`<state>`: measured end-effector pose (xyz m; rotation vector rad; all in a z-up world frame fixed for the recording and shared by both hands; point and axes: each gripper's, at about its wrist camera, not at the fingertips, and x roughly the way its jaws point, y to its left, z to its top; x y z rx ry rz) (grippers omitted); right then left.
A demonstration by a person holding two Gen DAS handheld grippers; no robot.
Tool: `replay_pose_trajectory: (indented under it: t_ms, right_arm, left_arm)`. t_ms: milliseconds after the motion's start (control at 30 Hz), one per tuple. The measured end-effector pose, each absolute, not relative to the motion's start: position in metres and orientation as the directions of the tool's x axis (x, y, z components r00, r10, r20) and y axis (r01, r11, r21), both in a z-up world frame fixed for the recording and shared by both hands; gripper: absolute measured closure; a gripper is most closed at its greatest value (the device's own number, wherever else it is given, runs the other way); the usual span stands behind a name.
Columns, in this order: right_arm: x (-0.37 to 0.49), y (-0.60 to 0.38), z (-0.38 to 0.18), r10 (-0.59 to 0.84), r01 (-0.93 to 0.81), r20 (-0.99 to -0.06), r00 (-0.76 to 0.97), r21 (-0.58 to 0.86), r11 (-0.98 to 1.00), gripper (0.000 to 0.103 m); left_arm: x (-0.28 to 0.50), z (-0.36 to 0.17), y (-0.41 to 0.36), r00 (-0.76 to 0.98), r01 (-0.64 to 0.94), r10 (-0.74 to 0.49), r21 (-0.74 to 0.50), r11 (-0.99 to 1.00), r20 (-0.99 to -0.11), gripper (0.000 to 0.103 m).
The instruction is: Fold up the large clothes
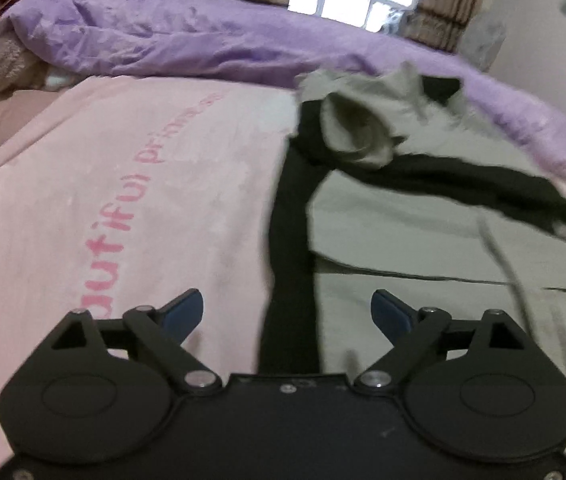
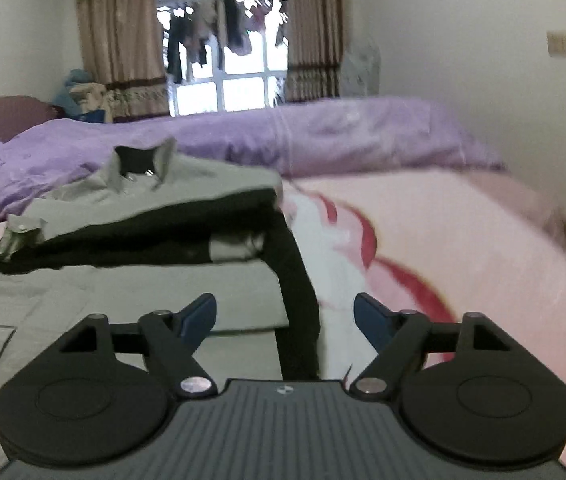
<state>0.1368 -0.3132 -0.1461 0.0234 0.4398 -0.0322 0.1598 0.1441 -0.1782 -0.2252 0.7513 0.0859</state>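
Note:
A grey jacket [image 1: 423, 232] with black trim lies spread on the pink blanket, its sleeves folded across the body. Its cuff [image 1: 357, 130] and collar are at the far end. My left gripper [image 1: 288, 312] is open and empty, just above the jacket's black left edge strip [image 1: 291, 248]. In the right wrist view the same jacket [image 2: 143, 288] lies at left, collar [image 2: 143, 166] far away. My right gripper [image 2: 285, 316] is open and empty, over the jacket's black right edge [image 2: 301, 304].
The pink blanket [image 1: 103, 200] with red lettering covers the bed; it also shows in the right wrist view [image 2: 463, 248]. A rumpled purple quilt [image 1: 183, 36] lies along the far side. Curtains and a window [image 2: 227, 92] stand behind. A wall [image 2: 483, 80] is at right.

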Motion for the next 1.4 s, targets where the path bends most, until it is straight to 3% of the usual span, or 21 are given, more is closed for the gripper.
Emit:
replay_pose_trajectory:
  t_ms: [200, 267, 367, 500, 633, 933, 1100, 1167, 1233, 1400]
  right_arm:
    - [0.094, -0.305, -0.137, -0.302, 0.228, -0.396, 0.867, -0.224, 0.948, 0.01]
    - [0.085, -0.307, -0.141, -0.276, 0.172, -0.445, 0.852, -0.26, 0.95, 0.016]
    - [0.076, -0.314, -0.152, -0.19, 0.081, -0.563, 0.804, -0.214, 0.974, 0.017]
    - [0.063, -0.316, -0.166, -0.097, 0.003, -0.6, 0.794, -0.155, 0.988, 0.019]
    - [0.068, -0.328, -0.175, -0.018, 0.022, -0.695, 0.719, -0.003, 1.0, 0.019]
    - [0.073, -0.343, -0.186, 0.066, 0.039, -0.767, 0.638, 0.118, 0.992, 0.013]
    - [0.065, -0.35, -0.184, 0.092, 0.014, -0.779, 0.621, 0.128, 0.992, 0.013]
    - [0.061, -0.349, -0.183, 0.084, 0.007, -0.783, 0.616, 0.111, 0.994, 0.022]
    - [0.058, -0.348, -0.18, 0.114, -0.013, -0.778, 0.618, 0.135, 0.991, 0.046]
    - [0.061, -0.349, -0.181, 0.13, -0.026, -0.775, 0.618, 0.145, 0.989, 0.045]
  left_arm:
    - [0.125, -0.19, 0.116, 0.661, -0.047, -0.076, -0.141, 0.989, -0.747, 0.0]
    - [0.115, -0.196, 0.106, 0.632, -0.021, -0.079, -0.119, 0.993, -0.771, 0.0]
    - [0.106, -0.207, 0.092, 0.591, -0.006, -0.079, -0.103, 0.995, -0.803, 0.0]
    - [0.095, -0.217, 0.086, 0.584, -0.009, -0.076, -0.1, 0.995, -0.808, 0.0]
    - [0.095, -0.218, 0.094, 0.577, -0.017, -0.088, -0.119, 0.993, -0.812, 0.0]
    - [0.079, -0.214, 0.101, 0.564, -0.034, -0.089, -0.131, 0.991, -0.821, 0.0]
    - [0.064, -0.209, 0.119, 0.571, -0.057, -0.153, -0.225, 0.973, -0.806, 0.0]
    - [0.061, -0.206, 0.123, 0.569, -0.078, -0.167, -0.255, 0.964, -0.805, 0.0]
    - [0.057, -0.205, 0.126, 0.563, -0.105, -0.182, -0.288, 0.952, -0.807, 0.0]
    - [0.055, -0.205, 0.124, 0.567, -0.104, -0.21, -0.322, 0.941, -0.796, 0.004]
